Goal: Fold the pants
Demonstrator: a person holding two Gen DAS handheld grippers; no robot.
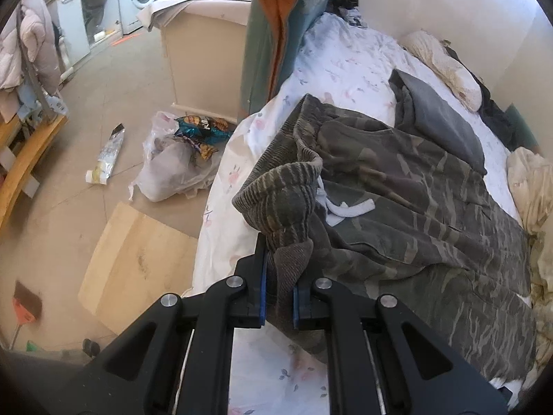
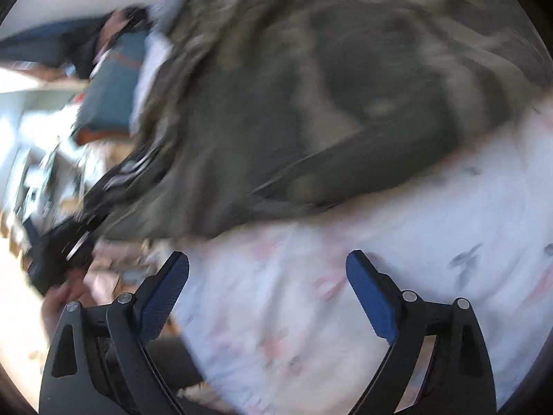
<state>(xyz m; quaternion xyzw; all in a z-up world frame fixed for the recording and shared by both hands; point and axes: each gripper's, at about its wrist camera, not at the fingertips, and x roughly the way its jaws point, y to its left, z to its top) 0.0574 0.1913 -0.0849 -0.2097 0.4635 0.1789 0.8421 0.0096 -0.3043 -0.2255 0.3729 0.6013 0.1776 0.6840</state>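
Camouflage corduroy pants (image 1: 397, 200) lie spread across the bed, with a white drawstring (image 1: 349, 209) showing near the waistband. My left gripper (image 1: 279, 276) is shut on a bunched corner of the waistband and lifts it above the sheet. In the right wrist view, which is blurred by motion, the pants (image 2: 311, 97) fill the upper half. My right gripper (image 2: 268, 269) is open and empty over the white floral sheet (image 2: 311, 311), just short of the pants' edge. The left gripper (image 2: 69, 242) shows at the left, holding the fabric.
The bed sheet (image 1: 338, 62) has a grey garment (image 1: 439, 117) and cream bedding (image 1: 449, 69) beyond the pants. A green and orange cloth (image 1: 273, 34) hangs at the bed's far corner. On the floor are a rubbish bag (image 1: 172, 162), a cardboard sheet (image 1: 134, 263) and a cabinet (image 1: 204, 55).
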